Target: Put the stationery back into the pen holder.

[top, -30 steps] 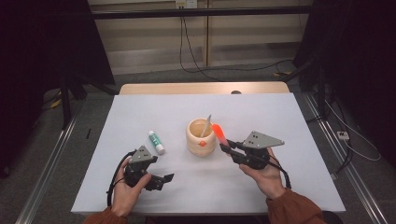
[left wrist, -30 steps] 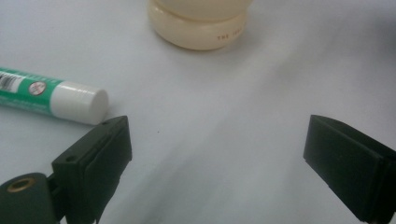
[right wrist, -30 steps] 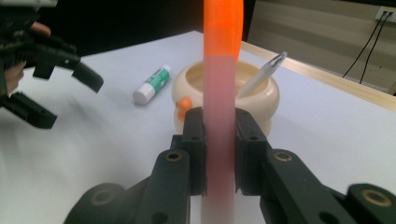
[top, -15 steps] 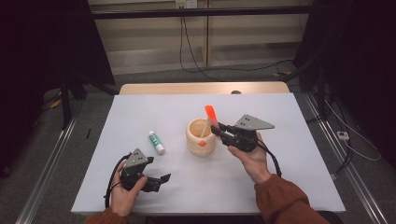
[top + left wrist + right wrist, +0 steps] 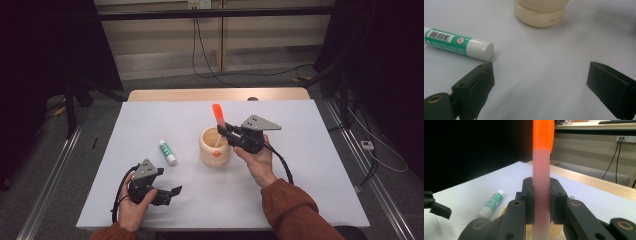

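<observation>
1. A white table (image 5: 310, 150) stands in a dim room, with a pale wall panel and black cables behind its far edge and dark floor to either side.
2. The high view gives the whole layout: a cup (image 5: 215, 148) near the table's middle, a glue stick (image 5: 167, 152) lying just to its left, and both hands reaching in from the near edge.
3. The right gripper view adds detail the high view lacks: the pen (image 5: 541, 182) has a pale translucent barrel and an orange top, and it stands upright, squeezed between the two black jaws.
4. The left gripper view shows the glue stick's (image 5: 456, 43) green label, barcode and white cap, with the cup's (image 5: 540, 12) cream base farther on.
5. The right gripper (image 5: 223, 131) is clamped on the pen (image 5: 218, 116), held above the cup's right rim; the orange end points up.
6. From the high view I cannot tell whether the pen's lower tip is inside the cup or just over it.
7. The left gripper (image 5: 175, 191) rests low near the table's near-left corner, jaws spread wide, holding nothing; the glue stick lies just beyond its left jaw, apart from it.
8. Inside the cup, one thin pale stick leans against the wall; an orange mark shows on the cup's outside.
</observation>
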The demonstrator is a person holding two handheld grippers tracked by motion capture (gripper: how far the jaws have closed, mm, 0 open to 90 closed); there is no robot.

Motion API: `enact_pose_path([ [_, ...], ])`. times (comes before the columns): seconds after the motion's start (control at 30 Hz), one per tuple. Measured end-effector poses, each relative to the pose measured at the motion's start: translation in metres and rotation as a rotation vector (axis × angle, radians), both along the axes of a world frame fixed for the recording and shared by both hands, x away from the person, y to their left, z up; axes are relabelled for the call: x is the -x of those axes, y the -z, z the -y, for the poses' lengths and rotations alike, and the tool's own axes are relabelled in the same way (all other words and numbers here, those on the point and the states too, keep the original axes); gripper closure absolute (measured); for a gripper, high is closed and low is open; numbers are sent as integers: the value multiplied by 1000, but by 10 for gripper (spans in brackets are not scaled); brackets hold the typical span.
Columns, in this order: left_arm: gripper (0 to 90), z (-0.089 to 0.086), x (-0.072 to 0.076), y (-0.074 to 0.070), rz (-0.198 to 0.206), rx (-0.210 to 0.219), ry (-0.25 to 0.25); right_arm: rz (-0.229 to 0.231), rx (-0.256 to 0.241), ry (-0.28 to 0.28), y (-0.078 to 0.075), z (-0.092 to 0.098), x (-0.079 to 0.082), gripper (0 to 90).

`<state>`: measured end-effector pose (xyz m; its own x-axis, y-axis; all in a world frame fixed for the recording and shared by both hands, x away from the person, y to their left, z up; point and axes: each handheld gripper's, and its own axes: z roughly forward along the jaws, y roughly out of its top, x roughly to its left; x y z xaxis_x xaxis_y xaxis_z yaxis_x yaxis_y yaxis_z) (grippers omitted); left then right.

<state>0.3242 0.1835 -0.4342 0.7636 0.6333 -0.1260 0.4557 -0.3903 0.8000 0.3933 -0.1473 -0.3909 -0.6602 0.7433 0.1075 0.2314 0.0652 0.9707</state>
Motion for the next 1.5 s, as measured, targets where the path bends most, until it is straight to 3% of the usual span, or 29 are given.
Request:
enact_pose_path([
  [0.5, 77, -1, 0, 0, -9, -1, -6, -4, 43, -2, 19, -11, -5, 774],
  [0.83, 77, -1, -1, 0, -6, -4, -1, -40, 65, 2, 31, -15, -4, 768],
  [1.23, 77, -2, -1, 0, -7, 4, -7, -43, 62, -18, 24, -12, 0, 619],
  [1.5, 76, -2, -1, 0, -6, 5, -15, -35, 76, -34, 15, -6, 5, 464],
])
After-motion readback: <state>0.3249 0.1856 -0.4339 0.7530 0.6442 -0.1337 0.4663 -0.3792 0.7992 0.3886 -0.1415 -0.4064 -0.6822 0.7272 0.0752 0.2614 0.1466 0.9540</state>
